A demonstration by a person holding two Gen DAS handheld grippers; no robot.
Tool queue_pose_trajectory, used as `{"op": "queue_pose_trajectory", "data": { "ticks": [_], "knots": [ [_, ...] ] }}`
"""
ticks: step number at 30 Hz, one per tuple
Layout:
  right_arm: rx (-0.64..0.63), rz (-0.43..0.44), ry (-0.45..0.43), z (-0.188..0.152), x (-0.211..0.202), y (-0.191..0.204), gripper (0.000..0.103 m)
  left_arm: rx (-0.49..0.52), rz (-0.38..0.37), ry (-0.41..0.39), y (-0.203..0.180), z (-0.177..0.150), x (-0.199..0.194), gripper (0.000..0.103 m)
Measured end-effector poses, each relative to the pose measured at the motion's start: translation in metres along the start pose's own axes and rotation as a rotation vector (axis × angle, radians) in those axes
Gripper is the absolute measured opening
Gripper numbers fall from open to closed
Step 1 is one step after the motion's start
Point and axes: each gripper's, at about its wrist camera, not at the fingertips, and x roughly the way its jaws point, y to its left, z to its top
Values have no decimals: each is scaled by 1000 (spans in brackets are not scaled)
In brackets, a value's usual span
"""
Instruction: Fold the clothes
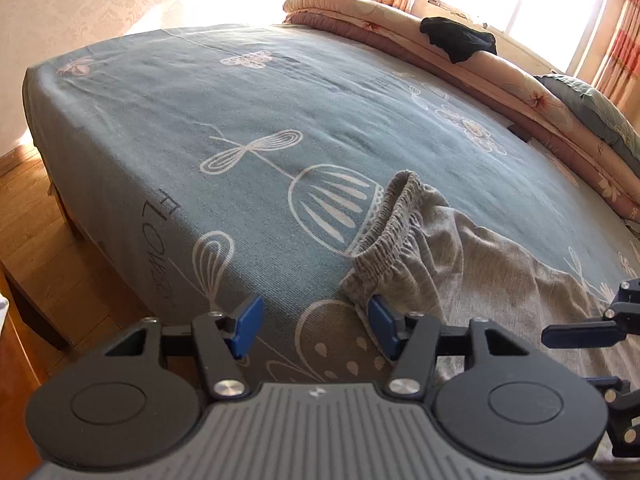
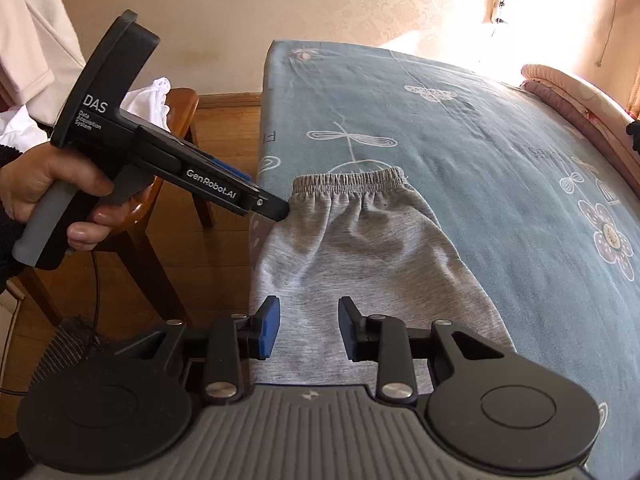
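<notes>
Grey trousers lie flat along the near edge of the bed, with the elastic waistband facing away. My left gripper stands open at the waistband's corner. Its right pad touches that corner, and only the sheet shows between the jaws. In the right wrist view a hand holds this left gripper, its tip at the waistband's left end. My right gripper is open just above the trouser cloth lower down, with nothing pinched. Its fingers show at the right edge of the left wrist view.
A folded quilt runs along the far side of the bed with a dark garment on it. A wooden chair with white cloth stands on the wooden floor beside the bed's edge.
</notes>
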Motion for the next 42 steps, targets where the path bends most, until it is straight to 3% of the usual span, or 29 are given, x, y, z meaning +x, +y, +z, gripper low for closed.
{"op": "queue_pose_trajectory", "data": {
  "ticks": [5, 10, 14, 16, 19, 21, 23, 32, 36, 37, 42],
  "knots": [
    [30, -9, -11, -4, -11, -2, 40, -89, 16, -30, 18, 3, -1, 53],
    [78, -11, -11, -8, -10, -11, 41, 16, -74, -10, -11, 3, 6, 53],
    [103, -10, -15, -11, -11, -12, 41, 34, -111, 26, -25, 5, 20, 53],
    [97, -20, -17, -13, -13, -12, 41, 43, -120, 41, -30, 4, 26, 46],
    [100, -36, -16, -18, -18, -13, 41, 26, -80, 33, -31, 4, 25, 17],
    [115, -44, -16, -22, -21, -16, 41, 20, -60, 13, -28, 5, 19, 14],
    [128, -47, -18, -26, -24, -19, 41, 10, -38, 6, -23, 4, 16, 14],
    [69, -15, 15, -23, 5, -6, 41, -73, -82, 25, -3, -1, 17, 15],
    [25, 6, -3, -25, 9, 8, 42, -33, -74, 21, -7, -2, 17, 17],
    [14, 17, -20, -25, 7, 11, 46, -28, -70, 20, -8, -2, 17, 17],
    [-64, 41, 18, -21, 12, 22, 45, -13, -67, -9, -9, 0, 3, 22]
  ]
}}
